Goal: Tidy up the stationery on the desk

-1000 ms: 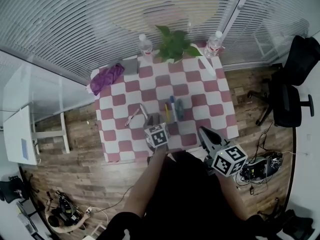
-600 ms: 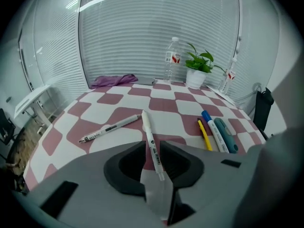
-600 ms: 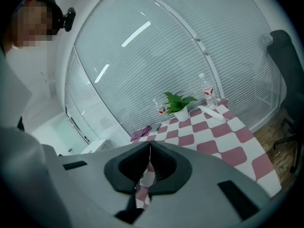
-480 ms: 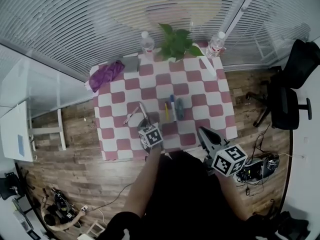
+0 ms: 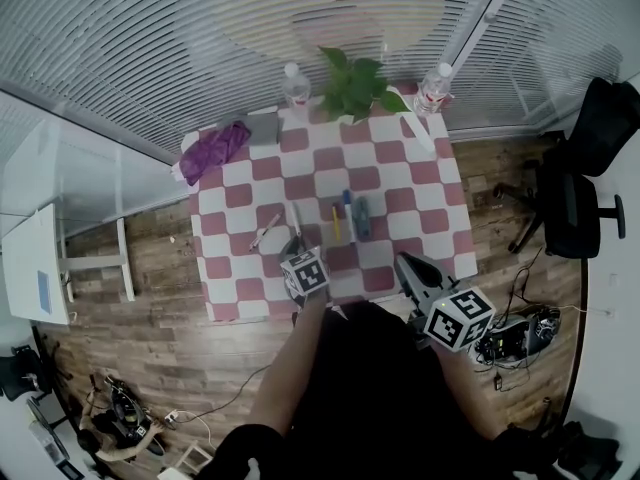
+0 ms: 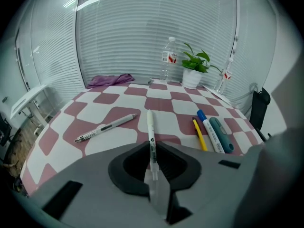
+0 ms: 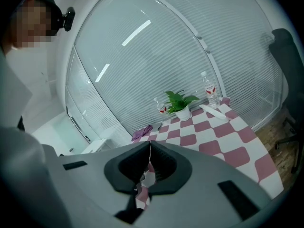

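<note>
A white pen (image 6: pixel 150 127) sticks forward out of my left gripper (image 6: pixel 152 169), whose jaws are shut on its rear end. In the head view this gripper (image 5: pixel 294 245) sits over the near middle of the checkered desk (image 5: pixel 400 183), the pen (image 5: pixel 295 218) pointing away from me. A second white pen (image 6: pixel 105 128) lies loose on the desk to the left. To the right lie a yellow pen (image 6: pixel 200 135), a blue-capped marker (image 6: pixel 209 131) and a teal case (image 6: pixel 221 134), side by side. My right gripper (image 5: pixel 412 269) is shut and empty by the desk's near right edge.
At the desk's far edge stand a potted plant (image 5: pixel 352 90) and two water bottles (image 5: pixel 294 88) (image 5: pixel 432 88). A purple cloth (image 5: pixel 213 150) and a grey pad (image 5: pixel 262 129) lie at the far left corner. A black office chair (image 5: pixel 580 178) stands to the right.
My left gripper shifted slightly left, then back a little to the right, and the white pen in front of it swung with it. The right gripper has stayed where it was.
</note>
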`<state>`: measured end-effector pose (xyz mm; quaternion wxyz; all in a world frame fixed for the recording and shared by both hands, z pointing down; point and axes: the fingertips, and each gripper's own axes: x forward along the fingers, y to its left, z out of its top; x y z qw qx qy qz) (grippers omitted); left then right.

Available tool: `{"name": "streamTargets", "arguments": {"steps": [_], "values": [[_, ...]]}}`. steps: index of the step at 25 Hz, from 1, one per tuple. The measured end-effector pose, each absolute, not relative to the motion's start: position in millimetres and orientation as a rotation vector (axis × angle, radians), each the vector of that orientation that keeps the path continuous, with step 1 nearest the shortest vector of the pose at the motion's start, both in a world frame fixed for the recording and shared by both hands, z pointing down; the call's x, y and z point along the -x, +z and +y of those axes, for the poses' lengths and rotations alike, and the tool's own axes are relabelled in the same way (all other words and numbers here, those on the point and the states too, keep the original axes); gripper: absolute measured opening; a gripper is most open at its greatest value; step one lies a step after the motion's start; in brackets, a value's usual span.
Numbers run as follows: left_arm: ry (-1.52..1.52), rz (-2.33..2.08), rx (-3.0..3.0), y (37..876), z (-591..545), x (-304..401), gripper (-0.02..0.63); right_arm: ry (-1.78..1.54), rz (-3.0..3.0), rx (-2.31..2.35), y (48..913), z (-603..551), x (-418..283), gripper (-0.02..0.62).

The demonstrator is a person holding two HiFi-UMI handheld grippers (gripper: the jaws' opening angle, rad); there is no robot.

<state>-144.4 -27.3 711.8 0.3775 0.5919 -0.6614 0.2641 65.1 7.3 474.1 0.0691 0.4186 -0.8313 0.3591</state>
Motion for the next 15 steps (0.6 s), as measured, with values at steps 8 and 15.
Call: {"name": "streamTargets", "arguments": {"steps": [8, 15], "values": [[0.592, -1.602, -1.616, 704, -38, 113, 0.064, 1.074, -2.494, -1.27, 475, 6, -66, 0.021], [0.607, -1.517, -1.701, 705, -43, 91, 0.065, 1.074, -2.476, -1.297, 475, 5, -72, 0.021]]}}
